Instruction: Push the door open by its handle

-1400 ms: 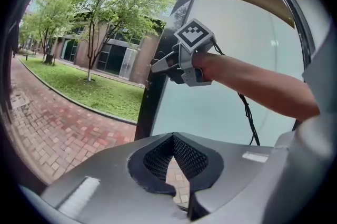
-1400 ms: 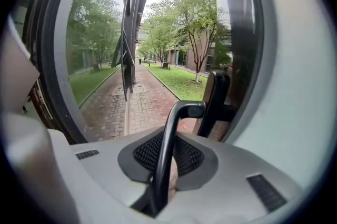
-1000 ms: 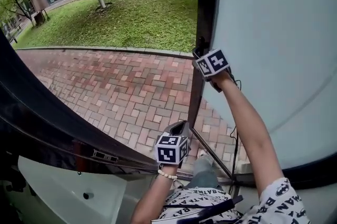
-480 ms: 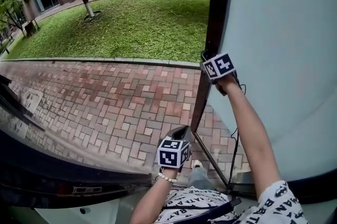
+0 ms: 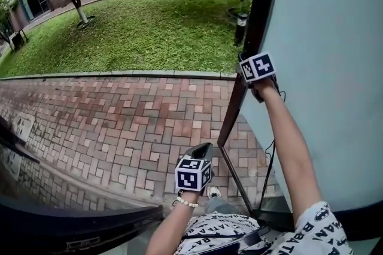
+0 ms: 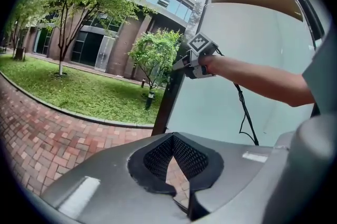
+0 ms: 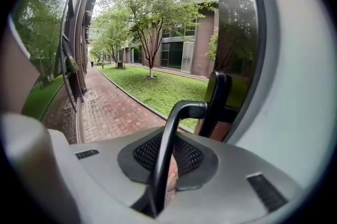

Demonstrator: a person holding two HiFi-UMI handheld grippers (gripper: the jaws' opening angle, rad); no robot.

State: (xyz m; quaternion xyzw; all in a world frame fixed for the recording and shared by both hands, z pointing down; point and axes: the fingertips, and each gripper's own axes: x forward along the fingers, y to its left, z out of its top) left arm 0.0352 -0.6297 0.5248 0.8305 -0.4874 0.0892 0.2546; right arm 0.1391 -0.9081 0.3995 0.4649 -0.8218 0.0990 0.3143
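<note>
**Right gripper on the door handle, door standing open onto a brick path**

Head view: I look steeply down at a doorway. One door, a pale frosted panel in a dark frame, fills the picture from 12 to 4 o'clock and stands swung outward. The right gripper is at 1 o'clock against the door's dark edge, with the person's bare arm running back to 5 o'clock. The handle itself is hidden behind the gripper here. The left gripper hangs near 6 o'clock over the brick paving, well apart from the door. Grass lies beyond at 11 o'clock.

Left gripper view: the left gripper has its two jaws drawn together at the tips with nothing between them; brick shows beneath. At 1 o'clock I see the right gripper on the door edge.

Right gripper view: the right gripper is clamped on one black bar handle, which rises from 6 o'clock between the mesh pads and bends toward the door at 3 o'clock.

I judge the push is under way, with the door already well open. The next move calls for a firm hold and an outward press along the door's arc.

Count: one door, one handle, two grippers.
</note>
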